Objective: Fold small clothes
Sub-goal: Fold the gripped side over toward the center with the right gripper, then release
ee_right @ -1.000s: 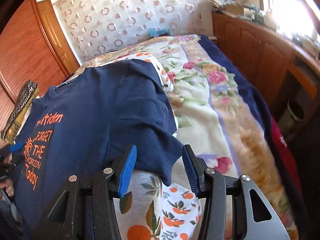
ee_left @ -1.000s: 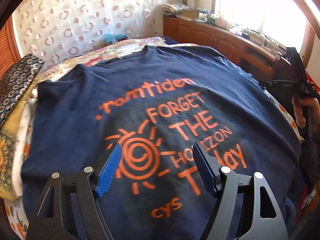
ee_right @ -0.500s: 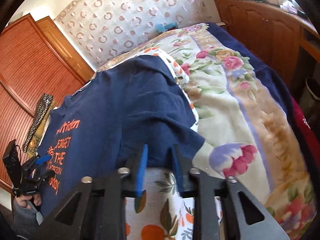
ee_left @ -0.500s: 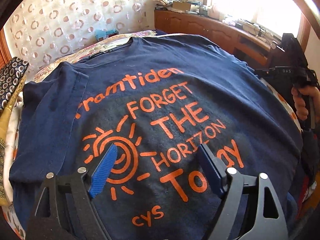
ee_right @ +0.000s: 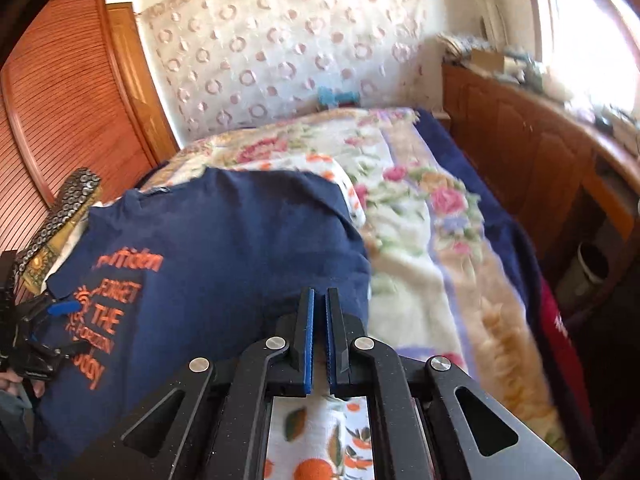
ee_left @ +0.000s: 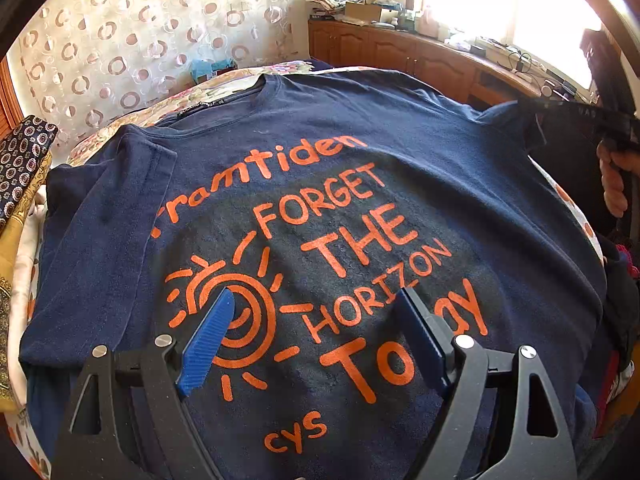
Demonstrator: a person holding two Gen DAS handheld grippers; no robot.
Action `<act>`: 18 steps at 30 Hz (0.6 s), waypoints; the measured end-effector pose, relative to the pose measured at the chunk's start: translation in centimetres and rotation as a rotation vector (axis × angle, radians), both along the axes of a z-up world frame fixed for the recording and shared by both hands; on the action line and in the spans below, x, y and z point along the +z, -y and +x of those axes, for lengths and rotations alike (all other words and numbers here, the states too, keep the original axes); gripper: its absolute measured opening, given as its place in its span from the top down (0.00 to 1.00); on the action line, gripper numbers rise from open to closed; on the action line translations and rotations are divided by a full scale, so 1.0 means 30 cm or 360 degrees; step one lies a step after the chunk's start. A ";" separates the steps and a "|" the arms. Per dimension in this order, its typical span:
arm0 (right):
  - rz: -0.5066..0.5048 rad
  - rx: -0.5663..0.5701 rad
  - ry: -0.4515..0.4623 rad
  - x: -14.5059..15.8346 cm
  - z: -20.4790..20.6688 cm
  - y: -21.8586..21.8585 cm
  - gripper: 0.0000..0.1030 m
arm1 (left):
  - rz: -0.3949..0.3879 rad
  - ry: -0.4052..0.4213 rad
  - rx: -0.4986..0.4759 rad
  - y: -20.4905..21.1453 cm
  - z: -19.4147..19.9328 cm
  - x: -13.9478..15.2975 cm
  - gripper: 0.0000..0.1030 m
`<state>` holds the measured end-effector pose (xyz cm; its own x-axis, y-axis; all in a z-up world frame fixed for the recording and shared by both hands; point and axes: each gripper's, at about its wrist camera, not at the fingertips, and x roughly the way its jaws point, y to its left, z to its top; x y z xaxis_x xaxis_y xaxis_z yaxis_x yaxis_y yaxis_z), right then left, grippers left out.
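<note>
A navy T-shirt (ee_left: 340, 184) with orange print lies front-up, spread flat on the bed. My left gripper (ee_left: 316, 296) hovers open over the sun print, with nothing between its fingers. It also shows at the left edge of the right wrist view as the left gripper (ee_right: 52, 312). My right gripper (ee_right: 319, 300) is closing tight on the hem of the shirt's right sleeve (ee_right: 332, 240). In the left wrist view the sleeve (ee_left: 504, 114) rises off the bed toward the right gripper (ee_left: 538, 122), which a hand (ee_left: 614, 184) holds.
Folded patterned cloths (ee_left: 24, 160) are stacked at the bed's left edge. A floral blanket (ee_right: 432, 240) and an orange-print sheet (ee_right: 320, 440) cover the bed. A cluttered wooden cabinet (ee_right: 540, 148) runs along the right, with a bin (ee_right: 588, 272) on the floor. Louvred doors (ee_right: 60, 100) stand left.
The right gripper's jaws went from open around the sleeve hem to shut on it, and it rose slightly with the sleeve. The left gripper opened a little wider.
</note>
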<state>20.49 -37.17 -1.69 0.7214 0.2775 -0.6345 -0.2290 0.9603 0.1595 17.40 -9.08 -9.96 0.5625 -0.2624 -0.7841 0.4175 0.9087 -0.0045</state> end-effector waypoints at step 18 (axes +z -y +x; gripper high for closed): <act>0.0002 0.0345 -0.0030 -0.020 -0.113 -0.177 0.85 | -0.0086 0.0106 -0.0016 0.019 -0.059 0.100 0.19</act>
<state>17.10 -31.85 -2.30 0.6327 0.4255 -0.6470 -0.4271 0.8887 0.1669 15.62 -9.65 -6.95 0.6100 -0.3089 -0.7297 0.4275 0.9037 -0.0251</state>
